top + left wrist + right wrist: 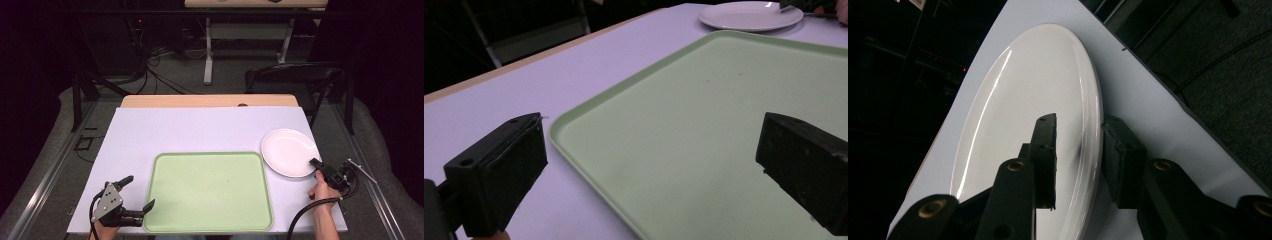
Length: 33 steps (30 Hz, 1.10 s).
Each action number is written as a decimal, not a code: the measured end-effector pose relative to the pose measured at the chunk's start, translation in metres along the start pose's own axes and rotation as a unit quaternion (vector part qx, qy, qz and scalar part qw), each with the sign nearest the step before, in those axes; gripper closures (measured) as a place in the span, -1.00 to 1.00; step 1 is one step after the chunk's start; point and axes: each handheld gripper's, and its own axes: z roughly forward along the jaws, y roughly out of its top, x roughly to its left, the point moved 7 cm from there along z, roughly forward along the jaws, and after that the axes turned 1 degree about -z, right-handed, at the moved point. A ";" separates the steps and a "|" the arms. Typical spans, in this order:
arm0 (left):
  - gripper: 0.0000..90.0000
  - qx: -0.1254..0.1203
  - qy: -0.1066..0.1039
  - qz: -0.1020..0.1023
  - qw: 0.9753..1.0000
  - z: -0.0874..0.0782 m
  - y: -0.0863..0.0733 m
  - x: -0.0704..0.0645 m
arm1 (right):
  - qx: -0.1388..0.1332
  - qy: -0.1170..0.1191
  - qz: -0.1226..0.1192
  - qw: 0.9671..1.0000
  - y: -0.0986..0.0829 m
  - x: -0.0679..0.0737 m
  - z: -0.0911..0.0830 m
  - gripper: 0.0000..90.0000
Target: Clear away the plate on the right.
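The right gripper (1078,150) straddles the white plate's (289,150) near rim, jaws not yet clamped, so a shallow bite could let it slip; the left gripper (135,192) waits spread wide.

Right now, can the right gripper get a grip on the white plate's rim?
Probably yes. The right gripper already straddles the white plate at its near rim, one jaw above and one outside the edge, with nothing between them. They do not look clamped yet.
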 end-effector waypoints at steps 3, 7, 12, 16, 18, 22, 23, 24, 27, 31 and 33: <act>-1.00 0.001 0.001 0.001 1.000 0.001 0.000 0.000 | 0.001 -0.002 -0.001 1.000 0.000 0.000 0.000 0.63; -1.00 0.001 0.001 0.003 1.000 0.000 0.000 -0.001 | -0.004 -0.012 0.000 1.000 0.000 0.000 0.001 0.69; -1.00 0.002 0.000 0.001 1.000 0.001 0.000 0.000 | 0.003 -0.013 0.004 1.000 0.000 -0.002 0.002 0.78; -1.00 0.003 0.000 0.002 1.000 0.001 0.000 -0.001 | 0.000 -0.014 0.004 1.000 0.001 0.000 0.003 0.78; -1.00 0.002 0.001 0.002 1.000 0.001 0.000 0.000 | 0.001 -0.013 0.011 1.000 0.001 -0.001 0.004 0.79; -1.00 0.002 0.001 0.002 1.000 0.001 0.000 0.000 | -0.001 -0.011 0.016 1.000 0.002 -0.002 0.005 0.81; -1.00 0.002 0.001 0.002 1.000 0.001 0.000 0.000 | -0.001 -0.011 0.016 1.000 0.002 -0.002 0.005 0.81; -1.00 0.002 0.001 0.002 1.000 0.001 0.000 0.000 | 0.003 -0.004 0.022 1.000 0.002 -0.002 0.004 0.83; -1.00 0.000 0.001 0.001 1.000 0.000 0.000 0.000 | 0.005 -0.002 0.029 1.000 0.002 -0.002 0.004 0.86; -1.00 0.001 0.002 0.003 1.000 -0.001 0.000 0.001 | -0.003 0.019 0.031 0.999 0.005 0.000 0.002 0.90; -1.00 0.000 0.003 0.001 1.000 -0.001 0.000 0.001 | -0.010 0.032 0.029 0.999 0.006 0.001 0.001 0.92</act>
